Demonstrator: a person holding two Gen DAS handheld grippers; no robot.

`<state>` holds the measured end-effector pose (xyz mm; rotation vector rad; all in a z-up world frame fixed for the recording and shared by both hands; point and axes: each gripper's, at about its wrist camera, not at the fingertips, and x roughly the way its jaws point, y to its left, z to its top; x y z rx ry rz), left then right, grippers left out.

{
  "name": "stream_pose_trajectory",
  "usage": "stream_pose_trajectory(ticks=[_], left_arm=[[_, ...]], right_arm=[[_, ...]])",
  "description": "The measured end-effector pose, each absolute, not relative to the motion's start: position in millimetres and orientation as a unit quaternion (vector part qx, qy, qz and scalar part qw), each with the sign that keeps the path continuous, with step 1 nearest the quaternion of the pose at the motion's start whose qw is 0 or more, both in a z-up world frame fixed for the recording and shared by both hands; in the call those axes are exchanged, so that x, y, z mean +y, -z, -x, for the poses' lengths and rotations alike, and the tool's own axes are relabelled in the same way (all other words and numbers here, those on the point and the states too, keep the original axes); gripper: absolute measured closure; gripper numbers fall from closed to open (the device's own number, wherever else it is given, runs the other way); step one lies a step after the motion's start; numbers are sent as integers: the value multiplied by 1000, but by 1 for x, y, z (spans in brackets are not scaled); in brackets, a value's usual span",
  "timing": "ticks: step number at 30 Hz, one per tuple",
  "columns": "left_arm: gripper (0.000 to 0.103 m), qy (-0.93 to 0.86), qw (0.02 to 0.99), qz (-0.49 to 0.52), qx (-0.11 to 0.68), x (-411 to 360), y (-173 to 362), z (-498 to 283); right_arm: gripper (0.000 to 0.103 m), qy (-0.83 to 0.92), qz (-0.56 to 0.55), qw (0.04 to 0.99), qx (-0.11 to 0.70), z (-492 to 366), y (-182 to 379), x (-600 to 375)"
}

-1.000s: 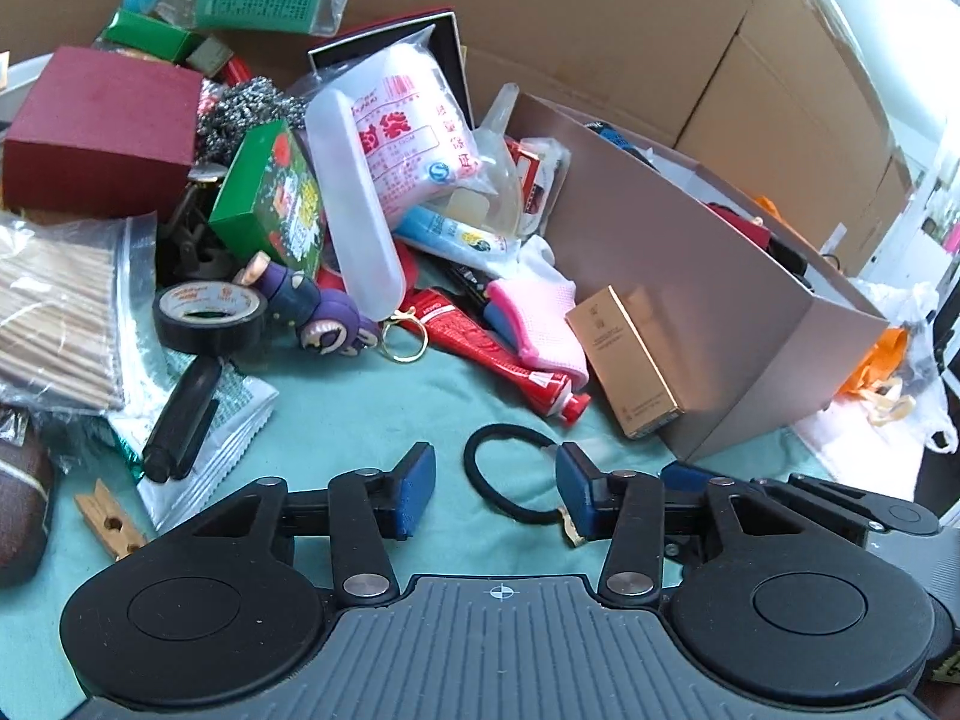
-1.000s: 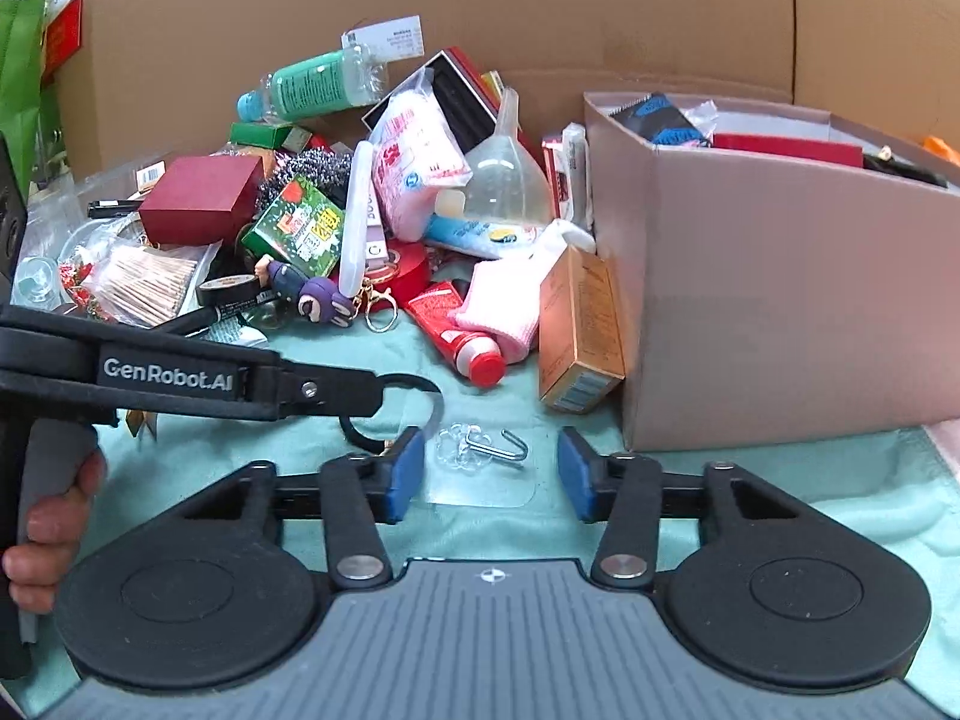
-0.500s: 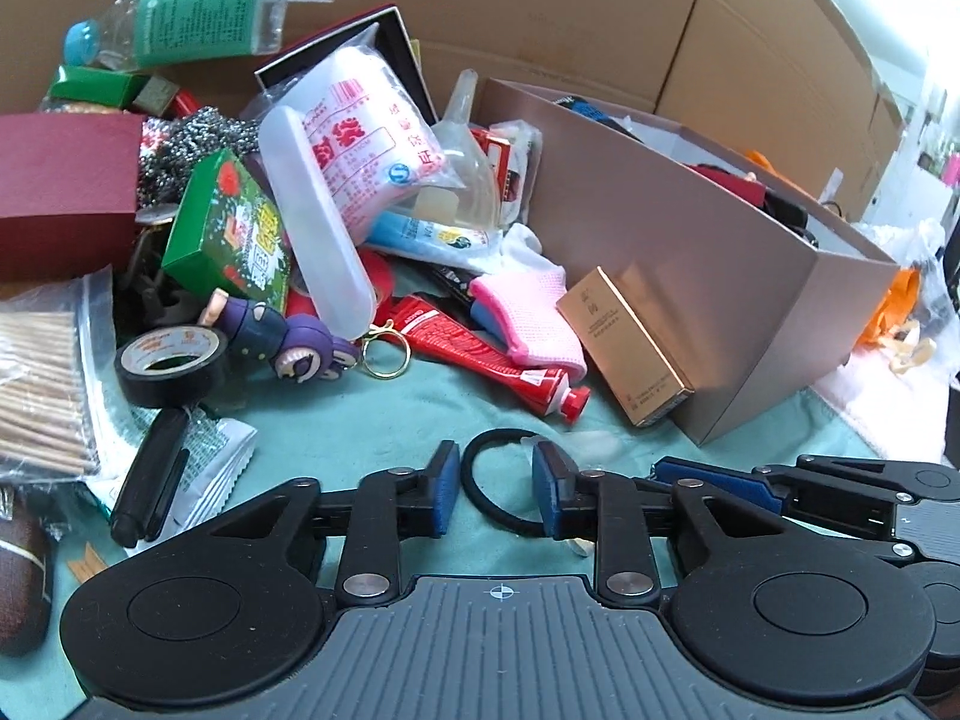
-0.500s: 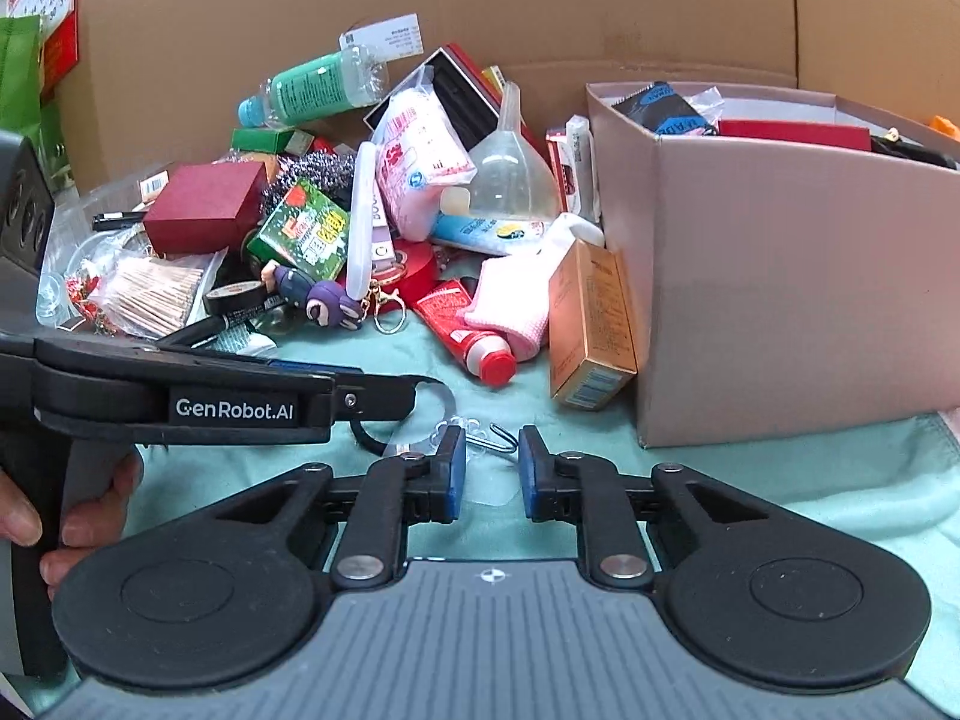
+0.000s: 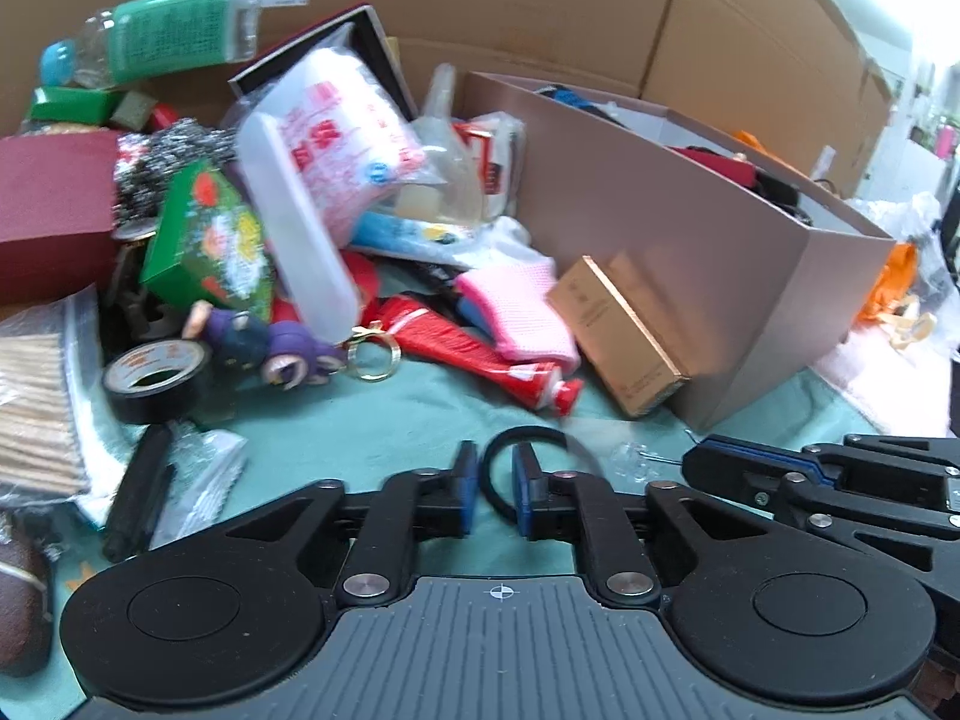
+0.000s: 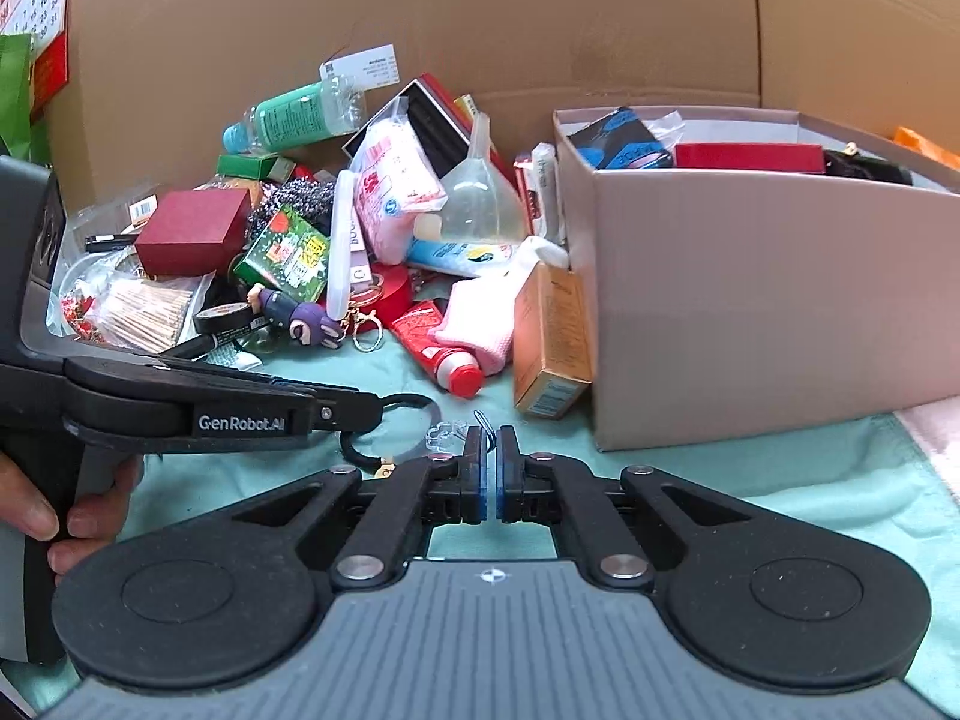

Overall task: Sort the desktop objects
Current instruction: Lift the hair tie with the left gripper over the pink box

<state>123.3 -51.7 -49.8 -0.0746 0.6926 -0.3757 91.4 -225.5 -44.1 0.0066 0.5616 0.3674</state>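
On the teal cloth covering the surface (image 6: 750,480), in the bare strip between the clutter and the near edge, both claws work side by side. The right claw (image 6: 491,468) has its jaws pressed nearly together on the wire of a clear adhesive hook (image 6: 444,437) that lies on the cloth – its clear backing sticks out to the left of the blue pads. The left claw (image 5: 494,489) is partly open and its jaws are opening; one side of a black hair tie (image 5: 528,438) runs through the gap, though whether the pads touch it is unclear in the blurred view. A hand (image 6: 54,510) grips that claw's handle at the left edge of the right wrist view.

Just right of the claws the tall side of a brown box (image 6: 774,312) rises, already holding items, its near corner close to the hook. A gold carton (image 6: 549,339) leans against that wall, with a red tube (image 6: 435,339) beside it. Behind, the pile – a purple figure keychain (image 6: 300,318), black tape roll (image 5: 153,375), green box (image 6: 285,255) – closes off the far side; open cloth remains only in front of the box
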Motion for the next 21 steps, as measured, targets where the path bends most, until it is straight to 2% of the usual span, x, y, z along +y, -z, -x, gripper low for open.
stream_pose_trajectory(ticks=[3, 6, 7, 8, 9, 14, 15, 17, 19, 21], left_arm=[[63, 186, 924, 3, 334, -59, 49, -126], [64, 187, 925, -17, 329, -63, 50, -131], [72, 187, 925, -24, 331, -64, 49, -132], [96, 179, 925, -33, 333, -65, 49, -133], [103, 176, 925, -40, 335, -64, 48, -134], [103, 182, 926, -35, 330, -61, 49, -126], [93, 180, 928, -40, 324, -62, 50, -123], [89, 178, 930, -44, 319, -64, 51, -122], [102, 178, 928, -55, 322, -68, 50, -123], [103, 185, 924, -56, 329, -69, 48, -121]], right_arm=[[100, -173, -5, 945, 276, -90, 44, -229], [100, -171, -7, 946, 276, -88, 44, -232], [100, -171, -8, 946, 276, -88, 44, -232], [100, -170, -8, 946, 277, -88, 45, -233], [100, -170, -10, 946, 277, -87, 45, -233], [100, -171, -15, 945, 278, -88, 46, -234], [100, -171, -15, 945, 278, -88, 46, -234], [100, -172, -15, 945, 278, -87, 46, -234], [100, -173, -17, 945, 276, -86, 45, -234], [100, -174, -16, 946, 272, -83, 43, -236]])
